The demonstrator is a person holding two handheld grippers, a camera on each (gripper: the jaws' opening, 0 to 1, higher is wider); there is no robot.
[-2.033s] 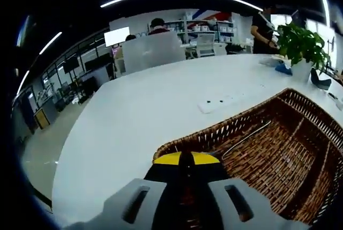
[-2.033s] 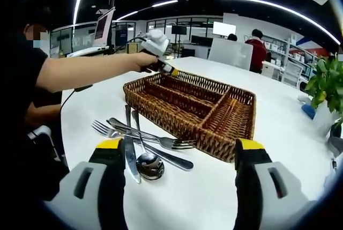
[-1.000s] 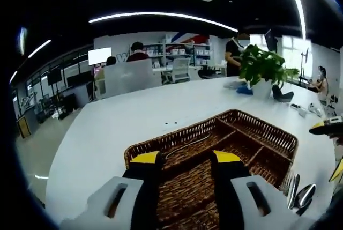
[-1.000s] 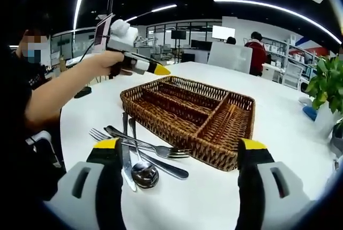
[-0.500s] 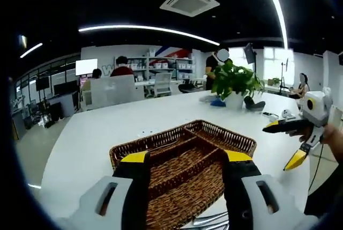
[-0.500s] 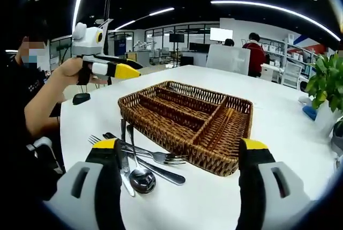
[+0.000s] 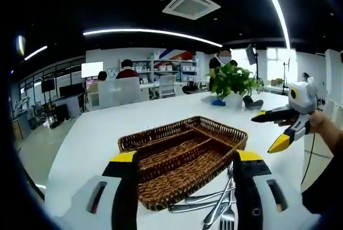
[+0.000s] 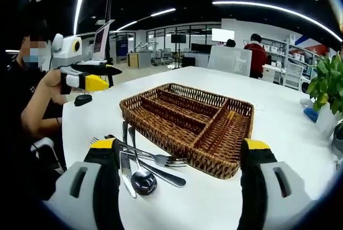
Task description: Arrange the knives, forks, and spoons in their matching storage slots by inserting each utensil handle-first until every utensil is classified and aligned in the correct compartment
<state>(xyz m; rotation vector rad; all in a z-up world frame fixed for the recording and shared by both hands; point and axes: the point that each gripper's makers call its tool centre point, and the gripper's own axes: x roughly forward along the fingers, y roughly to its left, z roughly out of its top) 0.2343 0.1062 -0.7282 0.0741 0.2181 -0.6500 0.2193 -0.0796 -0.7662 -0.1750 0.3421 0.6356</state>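
Left gripper (image 7: 185,160) and right gripper (image 8: 182,152): jaws spread wide, holding nothing. Wicker tray (image 8: 193,115) sits on white table (image 8: 268,112); utensil pile (image 8: 142,160) lies just beside its near edge. No legible writing.

open-plan office | ceiling AC vent (image 7: 191,4) | strip lights (image 8: 268,6) | shelving (image 7: 171,69) | wall screens (image 8: 223,34) | glass partitions (image 8: 161,37)

In the left gripper view, the right hand-held gripper's (image 7: 184,198) own jaws are cutting off the utensil pile (image 7: 220,206), so the pieces are blurring together. In the right gripper view, the left jaw is covering the knife's (image 8: 127,172) lower end and the fork's (image 8: 140,152) tines. The wicker tray's (image 8: 177,139) compartment floors are lying partly hidden behind its walls.
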